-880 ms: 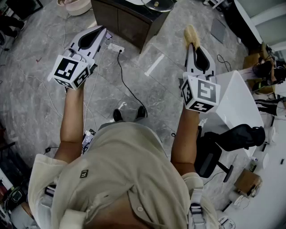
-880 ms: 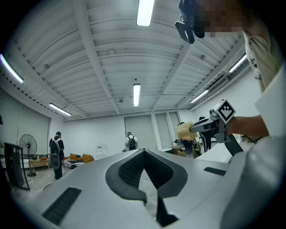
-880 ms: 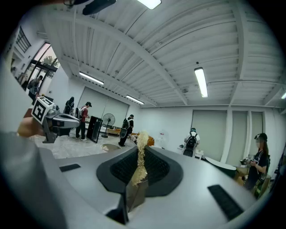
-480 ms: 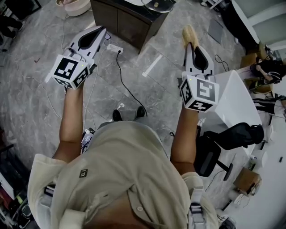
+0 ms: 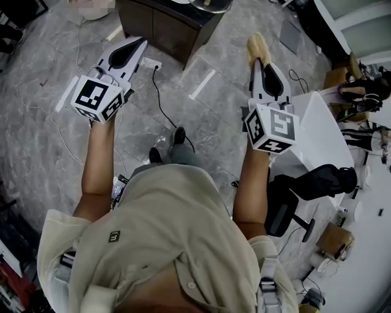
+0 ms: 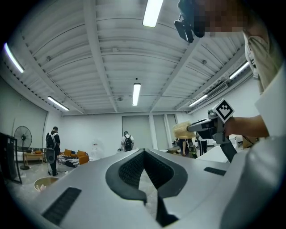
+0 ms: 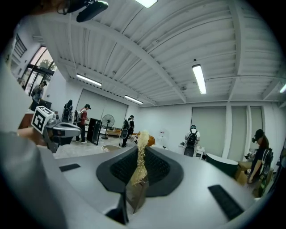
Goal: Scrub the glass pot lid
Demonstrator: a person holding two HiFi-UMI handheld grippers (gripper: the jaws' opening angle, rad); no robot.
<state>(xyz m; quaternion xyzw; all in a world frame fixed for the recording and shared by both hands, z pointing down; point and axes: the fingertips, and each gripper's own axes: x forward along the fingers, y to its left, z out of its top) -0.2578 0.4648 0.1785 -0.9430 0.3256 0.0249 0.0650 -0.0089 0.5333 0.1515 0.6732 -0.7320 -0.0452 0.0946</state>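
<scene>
Head view: this looks like the approach step, with no scrubbing yet. Right gripper point(image 5: 259, 58) clamps a yellow sponge point(image 5: 258, 46); left gripper point(image 5: 138, 43) is closed on nothing. The 2 forearms reach forward over the floor. The round glassy thing, probably the lid point(image 5: 211, 5), sits on the dark cabinet point(image 5: 159, 27) ahead. Next: close in.

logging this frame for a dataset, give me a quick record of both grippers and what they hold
left gripper: jaws together, nothing between them
right gripper: shut on yellow scrubber
position: both held out in the air above the floor
dark cabinet: ahead of the grippers, not touched
scrubbing: not under way; the scrubber touches nothing but the jaws
</scene>
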